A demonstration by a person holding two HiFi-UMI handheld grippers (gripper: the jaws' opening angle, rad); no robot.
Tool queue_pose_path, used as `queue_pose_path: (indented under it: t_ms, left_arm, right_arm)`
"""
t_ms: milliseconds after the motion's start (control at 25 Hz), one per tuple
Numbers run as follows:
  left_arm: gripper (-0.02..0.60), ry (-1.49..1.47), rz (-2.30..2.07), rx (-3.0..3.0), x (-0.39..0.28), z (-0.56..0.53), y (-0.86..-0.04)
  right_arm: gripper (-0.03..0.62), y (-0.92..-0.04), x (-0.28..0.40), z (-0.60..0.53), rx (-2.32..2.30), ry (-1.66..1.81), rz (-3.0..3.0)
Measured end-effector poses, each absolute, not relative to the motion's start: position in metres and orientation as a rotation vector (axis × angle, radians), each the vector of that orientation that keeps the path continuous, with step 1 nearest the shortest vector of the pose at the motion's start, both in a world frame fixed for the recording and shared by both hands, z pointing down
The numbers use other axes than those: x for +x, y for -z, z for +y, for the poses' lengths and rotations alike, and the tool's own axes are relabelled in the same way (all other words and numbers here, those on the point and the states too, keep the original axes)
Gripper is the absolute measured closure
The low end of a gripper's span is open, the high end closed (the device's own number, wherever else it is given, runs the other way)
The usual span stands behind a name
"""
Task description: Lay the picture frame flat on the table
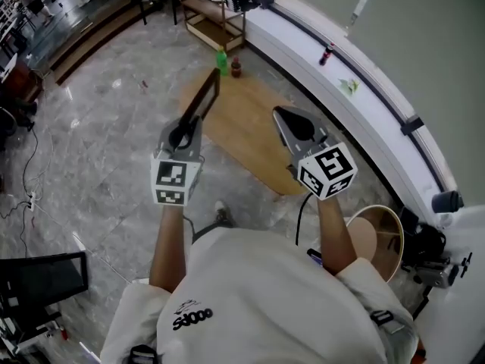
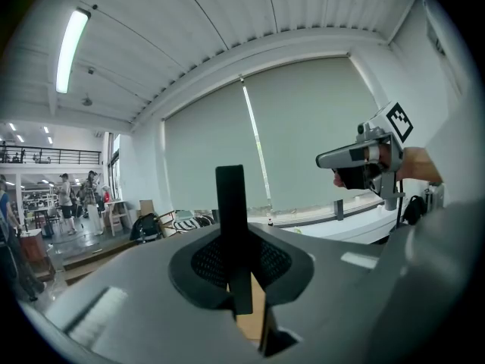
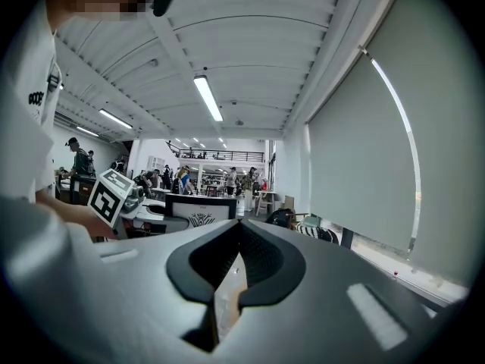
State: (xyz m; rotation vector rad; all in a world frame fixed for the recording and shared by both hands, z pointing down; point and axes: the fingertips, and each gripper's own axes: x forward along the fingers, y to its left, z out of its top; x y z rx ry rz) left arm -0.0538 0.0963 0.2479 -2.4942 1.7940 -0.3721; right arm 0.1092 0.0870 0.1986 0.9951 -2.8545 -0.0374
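My left gripper (image 1: 189,127) is shut on a dark picture frame (image 1: 204,98), held up in the air over the near left part of the wooden table (image 1: 250,139). The frame shows edge-on and slants away towards the far right. In the left gripper view the frame (image 2: 230,196) rises as a black upright bar out of the closed jaws of the left gripper (image 2: 241,268). My right gripper (image 1: 282,115) hovers over the table to the right, shut with nothing in it. The right gripper view shows the right gripper (image 3: 236,241) with its pads together.
A green bottle (image 1: 222,59) and a brown bottle (image 1: 236,68) stand at the table's far end. Behind them is a wooden rack (image 1: 216,17). A white curved ledge (image 1: 341,89) runs along the right. A round wooden stool (image 1: 375,237) stands near my right elbow.
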Motion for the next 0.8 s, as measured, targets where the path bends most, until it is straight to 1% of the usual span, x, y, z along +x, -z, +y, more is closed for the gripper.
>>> queue_pose_path:
  t_ms: [200, 800]
  left_arm:
    - [0.549, 0.383, 1.793, -2.502, -0.077, 0.059, -0.250]
    - [0.549, 0.467, 1.744, -2.597, -0.150, -0.022, -0.294]
  right_arm:
    - [0.591, -0.204, 0.084, 0.051, 0.997, 0.014, -2.831]
    - [0.591, -0.234, 0.011, -0.036, 1.084, -0.050, -2.784]
